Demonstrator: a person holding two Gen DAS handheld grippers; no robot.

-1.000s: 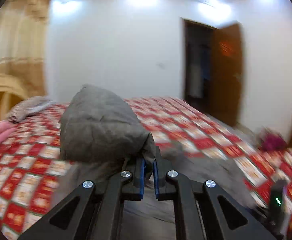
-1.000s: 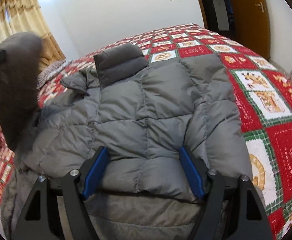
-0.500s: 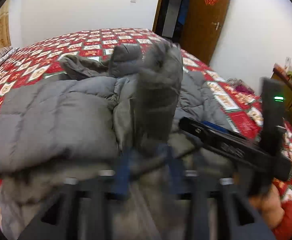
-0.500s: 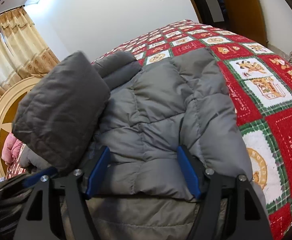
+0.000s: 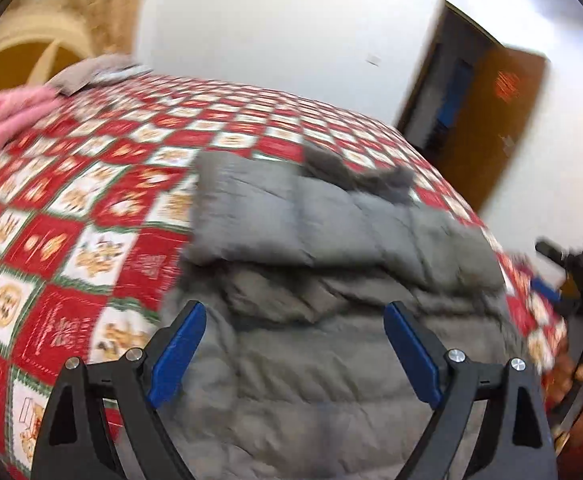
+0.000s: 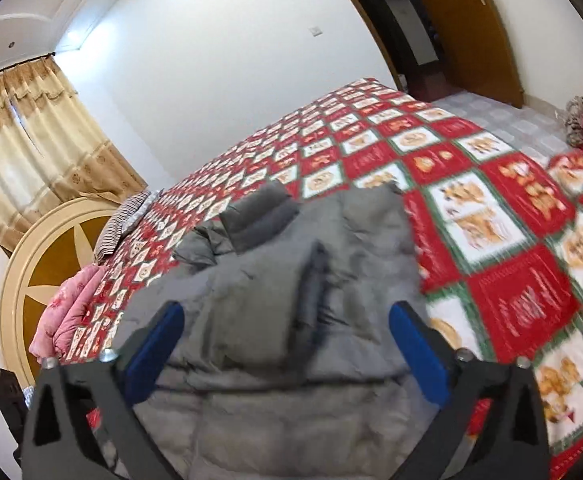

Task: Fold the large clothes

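Grey puffer jacket point(image 6: 291, 280) lies on red patchwork bed point(image 6: 511, 240), long axis running away from both grippers, collar at far end. Left gripper point(image 5: 293, 344) & right gripper point(image 6: 287, 344) both wide, empty, over near hem.

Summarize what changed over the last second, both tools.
Left tool let go of the grey sleeve it held up; its jaws now stand wide open, and the sleeve lies folded across the jacket. Right tool stays open above the jacket; the jacket stays on the bedspread.
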